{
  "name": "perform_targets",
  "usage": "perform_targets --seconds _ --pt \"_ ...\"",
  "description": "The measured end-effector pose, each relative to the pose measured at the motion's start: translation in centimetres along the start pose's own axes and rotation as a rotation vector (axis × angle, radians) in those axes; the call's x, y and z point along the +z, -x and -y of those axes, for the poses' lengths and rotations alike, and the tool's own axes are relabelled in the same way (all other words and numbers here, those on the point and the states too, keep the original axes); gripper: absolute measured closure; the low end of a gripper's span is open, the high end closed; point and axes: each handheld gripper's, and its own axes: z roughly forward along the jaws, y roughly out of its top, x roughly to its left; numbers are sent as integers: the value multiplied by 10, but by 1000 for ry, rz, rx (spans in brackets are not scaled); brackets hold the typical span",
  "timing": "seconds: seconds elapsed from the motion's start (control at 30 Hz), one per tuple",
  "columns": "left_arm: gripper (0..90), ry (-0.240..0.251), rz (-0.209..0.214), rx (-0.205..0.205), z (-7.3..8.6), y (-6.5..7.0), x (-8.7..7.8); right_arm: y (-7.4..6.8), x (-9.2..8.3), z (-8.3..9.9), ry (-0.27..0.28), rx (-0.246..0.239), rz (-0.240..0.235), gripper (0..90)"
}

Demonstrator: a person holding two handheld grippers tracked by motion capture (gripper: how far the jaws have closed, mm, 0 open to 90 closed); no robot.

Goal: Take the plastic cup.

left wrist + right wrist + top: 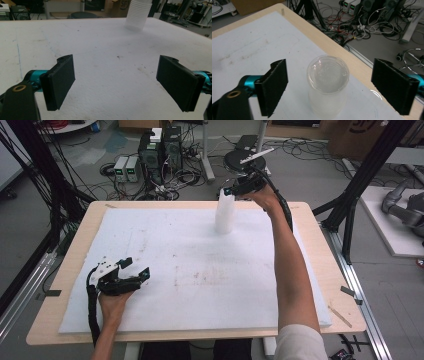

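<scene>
Cup stack (224,213) stood upright on the white pad (190,270), upper centre of the high view, near the pad's far edge. It appeared as nested translucent cups, base uppermost as far as could be judged.

Right gripper (235,190) hung over the top of the stack, upper centre of the high view. In the right gripper view the stack (327,85) sat low in the middle of the frame between the jaws; the jaws were spread wide, with a gap to the stack on both sides and no contact.

Left gripper (134,268) rested low on the pad at lower left of the high view, well apart from the stack. Its jaws were spread with nothing between them. In the left gripper view the stack (137,15) showed at top centre-right.

Wooden surface (75,245) carried the pad.
</scene>
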Motion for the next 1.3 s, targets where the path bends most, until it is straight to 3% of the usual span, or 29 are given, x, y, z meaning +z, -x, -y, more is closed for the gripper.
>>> perform_targets --seconds 0.23,0.77,0.9,1.3 --pt "151 11 -4 1 0 0 0 1 17 3 -46 11 -2 146" --pt "152 7 -4 2 0 0 -1 1 45 10 -92 21 4 160" --pt "152 8 -4 1 0 0 -1 3 49 10 -103 24 6 210" --pt "152 11 -4 -2 0 0 -1 3 51 12 -126 33 13 250"
